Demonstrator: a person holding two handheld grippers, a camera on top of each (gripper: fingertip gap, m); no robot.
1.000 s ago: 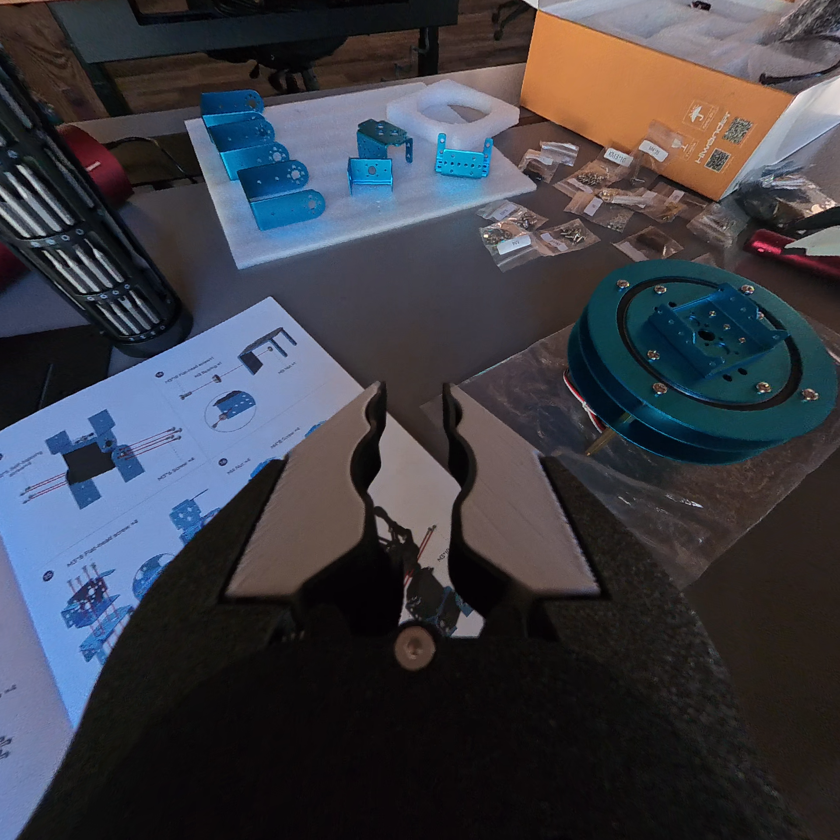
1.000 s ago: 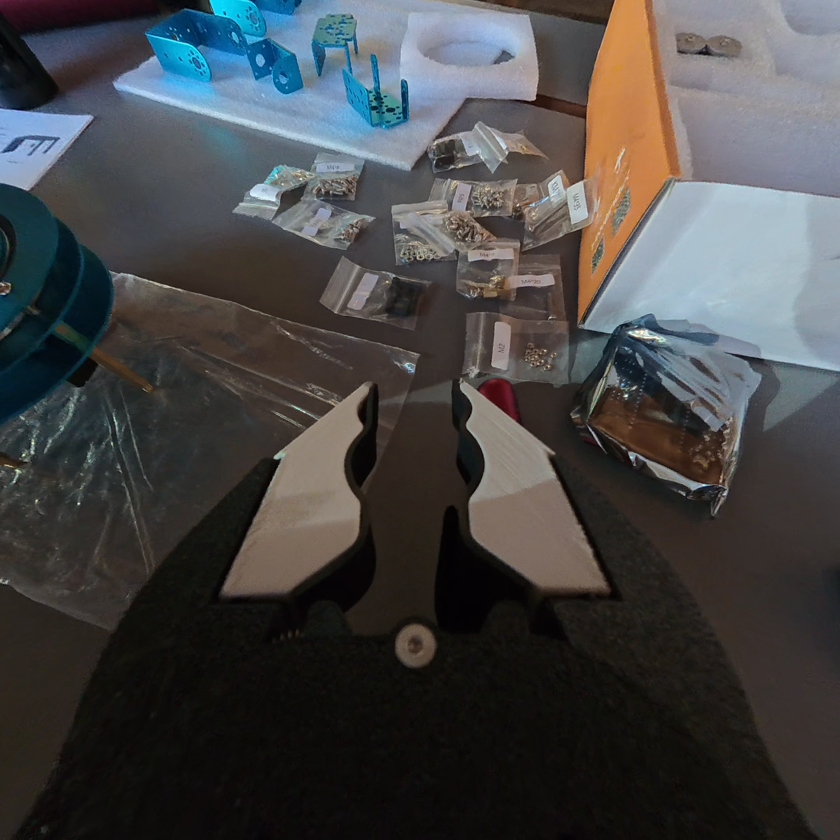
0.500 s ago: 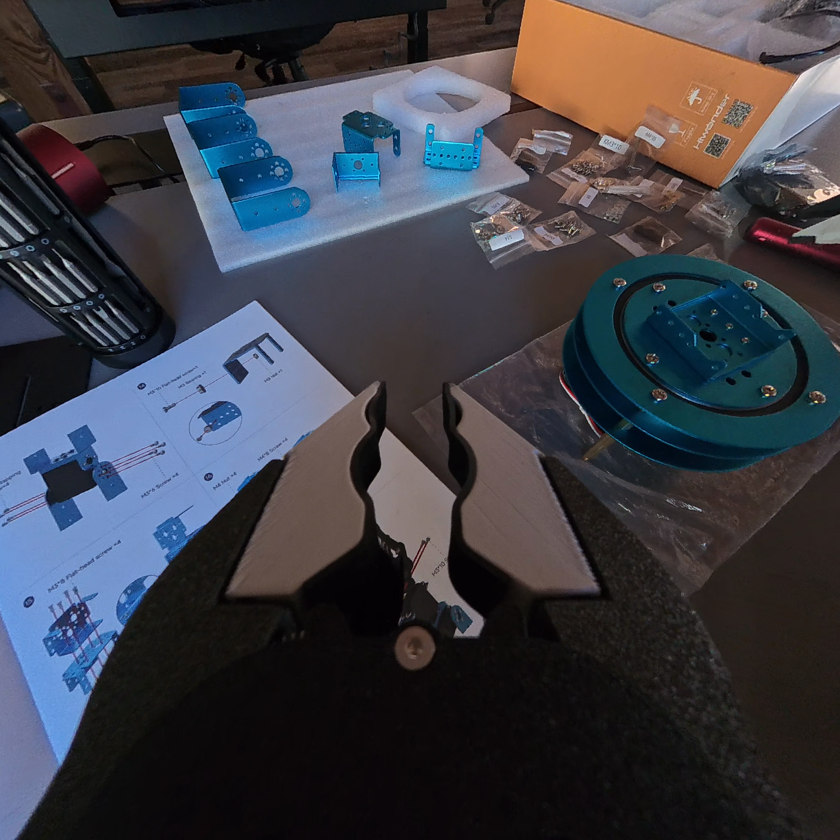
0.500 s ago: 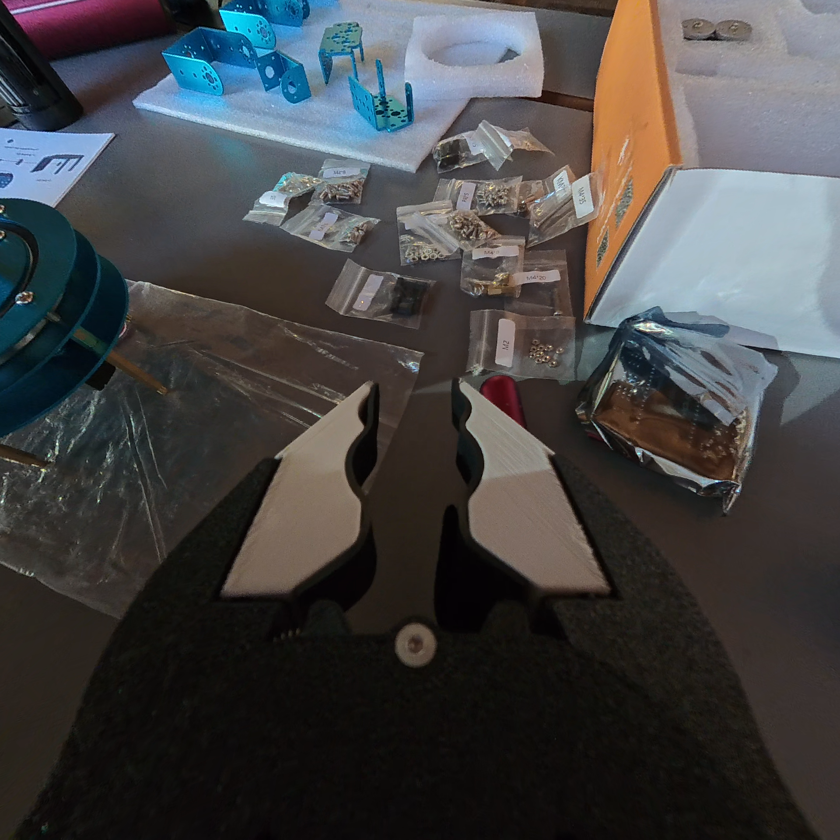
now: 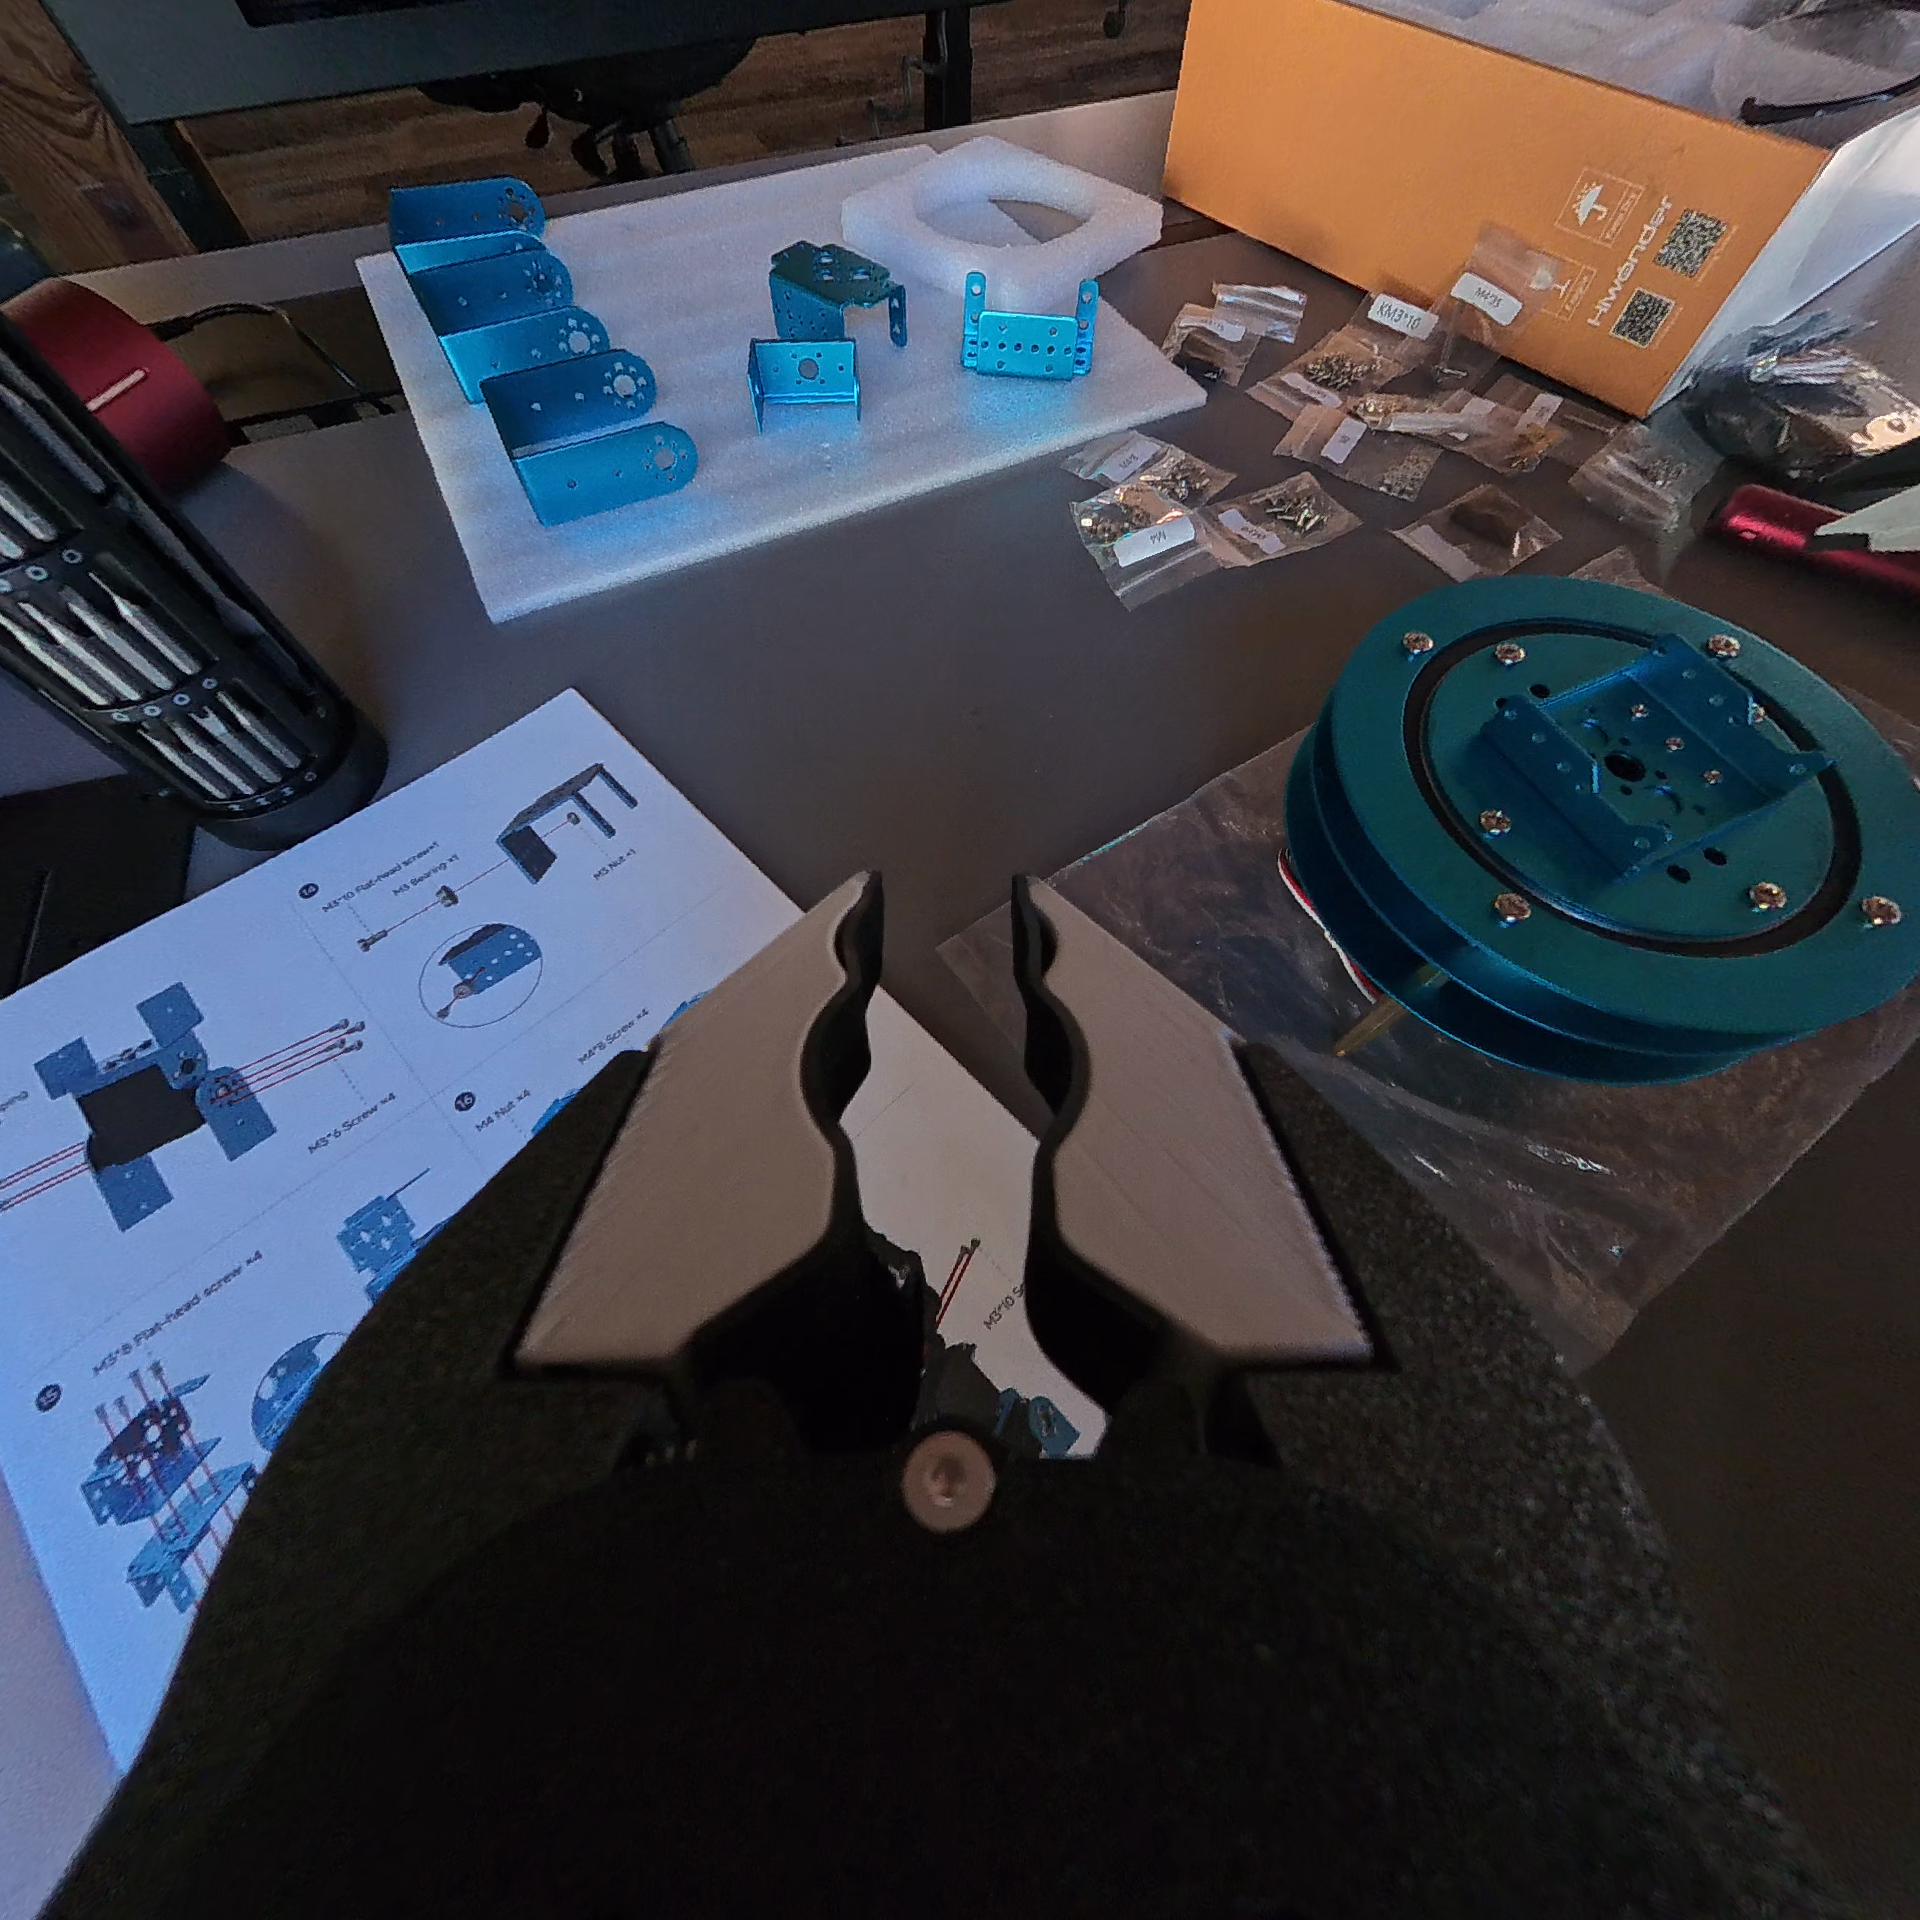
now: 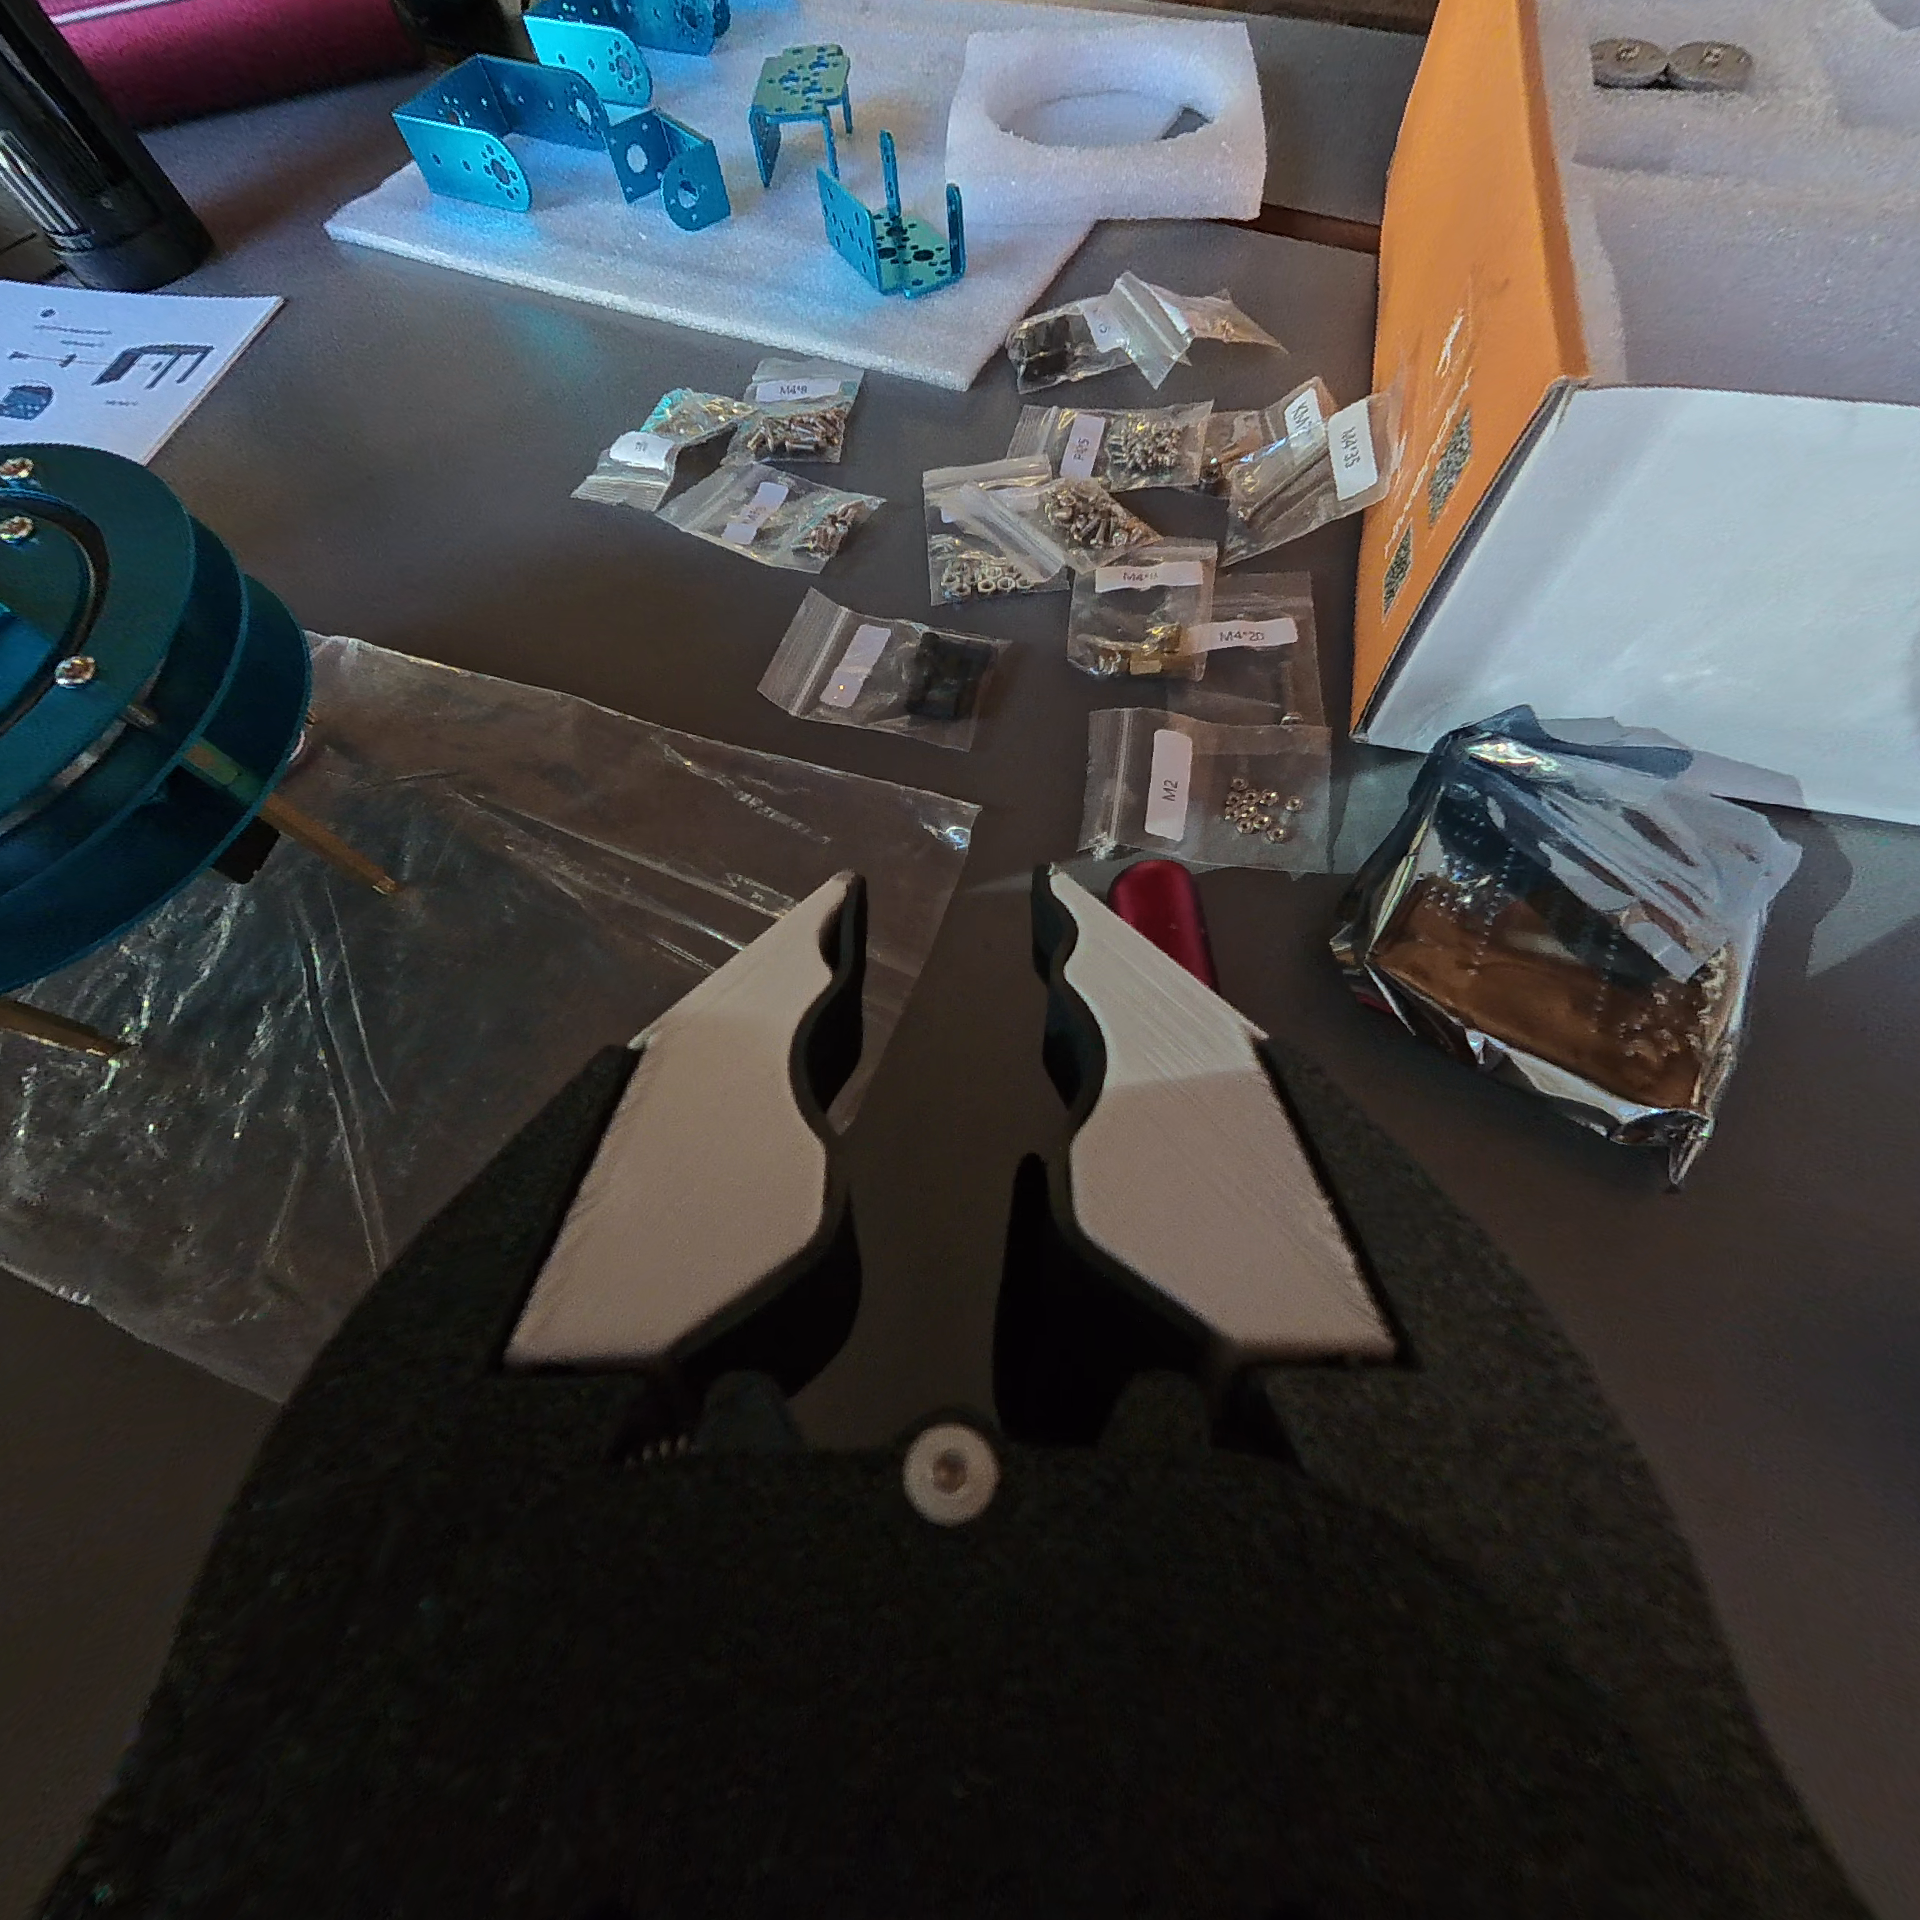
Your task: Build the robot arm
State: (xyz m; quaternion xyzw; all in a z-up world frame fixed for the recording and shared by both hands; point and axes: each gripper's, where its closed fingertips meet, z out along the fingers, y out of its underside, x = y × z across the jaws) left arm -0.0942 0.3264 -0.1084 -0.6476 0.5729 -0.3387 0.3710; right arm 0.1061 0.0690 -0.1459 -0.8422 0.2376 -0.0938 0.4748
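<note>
While nothing sits between either pair of fingers, the scene runs from left to right thus: a black cylindrical rack of screwdriver bits (image 5: 156,665) stands at the far left; beside it lies a white printed instruction sheet (image 5: 343,1018), over which the left gripper (image 5: 945,904) hangs, its jaws a modest gap apart and empty, touching nothing; beyond, blue anodised metal brackets (image 5: 582,384) rest on a white foam sheet (image 5: 831,499); to the right a teal round metal turntable base (image 5: 1600,831) sits on a crinkled clear plastic bag (image 6: 499,883).

The right gripper (image 6: 945,894) is likewise parted and bare, poised above the grey table (image 6: 499,561) just past the bag's edge, with a dark red tool handle (image 6: 1158,914) showing beside its right finger (partly hidden); small clear zip bags of screws (image 6: 1039,540) are scattered ahead, a crumpled silver foil packet (image 6: 1558,956) and an orange cardboard box (image 6: 1475,312) farther right.

As a judgement: the slippery bag could slide under a fingertip and drag the base; loose packets could be swept aside by a low pass.
</note>
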